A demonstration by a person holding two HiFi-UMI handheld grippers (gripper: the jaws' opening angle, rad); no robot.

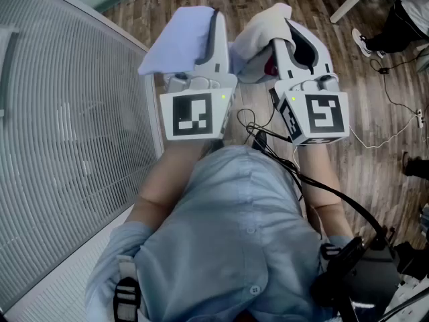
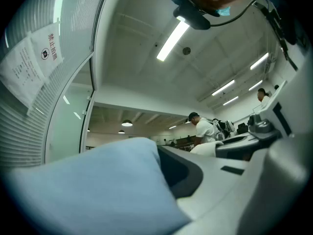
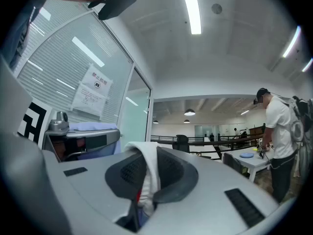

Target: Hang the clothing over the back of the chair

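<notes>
I hold both grippers side by side, pointing level ahead of me, over a wooden floor. In the head view my left gripper (image 1: 212,31) is shut on a pale blue fold of the clothing (image 1: 179,35), which drapes over its left finger. My right gripper (image 1: 285,33) is shut on a white fold (image 1: 263,25) with a bit of red beneath it. The two folds meet between the grippers. The blue cloth (image 2: 98,190) fills the lower left of the left gripper view. In the right gripper view the white cloth (image 3: 146,165) is pinched between the grey jaws of the right gripper (image 3: 151,156).
A glass wall with blinds (image 1: 67,146) runs close along my left, with a paper notice (image 3: 93,92) on it. A dark office chair (image 3: 182,142) stands far ahead. At the right are a white table (image 3: 249,158), a standing person (image 3: 276,131) and cables (image 1: 392,129) on the floor.
</notes>
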